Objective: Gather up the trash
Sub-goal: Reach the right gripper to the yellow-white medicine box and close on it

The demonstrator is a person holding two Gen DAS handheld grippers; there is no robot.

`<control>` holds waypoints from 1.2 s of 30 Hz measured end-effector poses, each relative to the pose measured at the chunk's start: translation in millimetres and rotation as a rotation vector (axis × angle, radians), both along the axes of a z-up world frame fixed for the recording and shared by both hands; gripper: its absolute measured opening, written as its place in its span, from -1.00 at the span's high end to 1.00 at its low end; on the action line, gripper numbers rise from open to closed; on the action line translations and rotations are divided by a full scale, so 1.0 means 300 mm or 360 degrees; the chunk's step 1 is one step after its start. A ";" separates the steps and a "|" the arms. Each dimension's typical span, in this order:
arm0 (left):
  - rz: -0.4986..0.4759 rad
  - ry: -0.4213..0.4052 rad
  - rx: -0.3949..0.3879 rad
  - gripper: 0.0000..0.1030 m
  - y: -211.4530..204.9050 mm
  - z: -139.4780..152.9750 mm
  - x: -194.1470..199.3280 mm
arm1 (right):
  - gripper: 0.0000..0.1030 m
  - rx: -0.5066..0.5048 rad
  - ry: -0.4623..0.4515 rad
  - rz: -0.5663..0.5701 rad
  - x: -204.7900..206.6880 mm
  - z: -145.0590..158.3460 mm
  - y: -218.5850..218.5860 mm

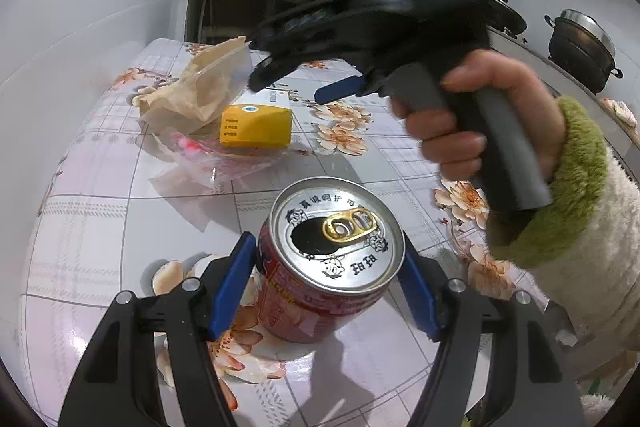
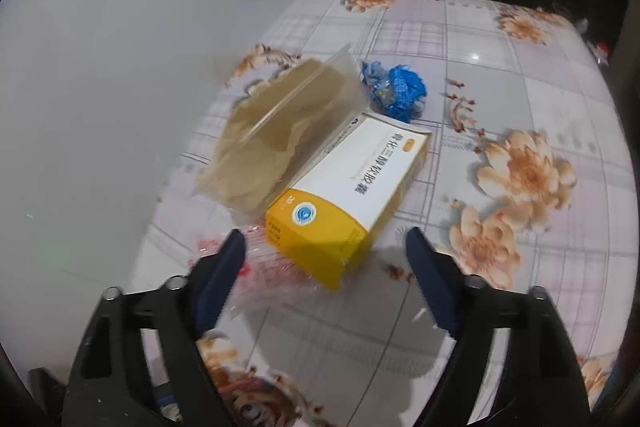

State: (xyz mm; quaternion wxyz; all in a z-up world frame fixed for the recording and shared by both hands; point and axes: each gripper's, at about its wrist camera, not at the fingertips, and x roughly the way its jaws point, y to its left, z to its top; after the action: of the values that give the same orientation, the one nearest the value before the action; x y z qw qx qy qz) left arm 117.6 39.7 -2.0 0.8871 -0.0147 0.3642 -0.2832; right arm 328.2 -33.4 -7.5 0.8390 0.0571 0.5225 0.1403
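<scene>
So the left gripper (image 1: 328, 263) sits low over the floral table (image 1: 100, 227), its blue pads on either side of an opened red drink can (image 1: 320, 275) that stands upright. The pads look to be touching the can's sides, so it's clamped on it as far as I can tell. Across from it, the right hand (image 1: 480, 131) (fuzzy green-and-cream sleeve) holds the right gripper (image 2: 326, 267) by its grey handle, angled down toward the pile of trash.

From the right wrist view, its fingers are spread wide with nothing between them, hovering just short of the yellow-and-white medicine box (image 2: 344, 195). That box lies against a clear plastic container with brown paper (image 2: 280, 131), partly on a crinkly clear wrapper (image 2: 256, 267). Only this view shows the crumpled blue wrapper (image 2: 394, 91) behind the box; only the left view shows the can.
</scene>
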 end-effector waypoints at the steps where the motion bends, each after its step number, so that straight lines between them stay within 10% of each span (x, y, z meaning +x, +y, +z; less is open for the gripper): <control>1: 0.0000 -0.0002 0.0004 -0.31 -0.001 0.001 -0.001 | -0.61 -0.0035 -0.0003 -0.0010 0.012 -0.010 0.012; 13: 0.0004 -0.0003 0.0004 -0.31 -0.003 0.005 -0.001 | -0.73 -0.0274 0.0024 0.0010 0.076 -0.107 0.092; 24: 0.0010 -0.0012 0.0001 -0.31 -0.002 0.003 0.001 | 0.28 -0.0101 0.0063 -0.0067 0.011 -0.049 -0.044; 29: 0.0015 -0.0012 -0.0001 -0.31 0.000 0.001 0.004 | 0.28 -0.0072 0.0082 -0.0152 -0.010 -0.038 -0.126; 33: 0.0023 -0.0014 -0.0001 -0.31 0.002 0.000 0.001 | -0.57 -0.0052 0.0032 -0.0163 0.002 -0.011 -0.123; 36: 0.0028 -0.0011 -0.0003 -0.31 0.002 0.000 -0.001 | -0.72 -0.0105 -0.0014 -0.0101 0.032 -0.001 -0.069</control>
State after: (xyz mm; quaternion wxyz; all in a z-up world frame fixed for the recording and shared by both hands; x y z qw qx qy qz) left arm 117.3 40.4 -2.1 0.8907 -0.0176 0.3609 -0.2757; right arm 337.7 -54.0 -7.9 0.8467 0.0454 0.5212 0.0967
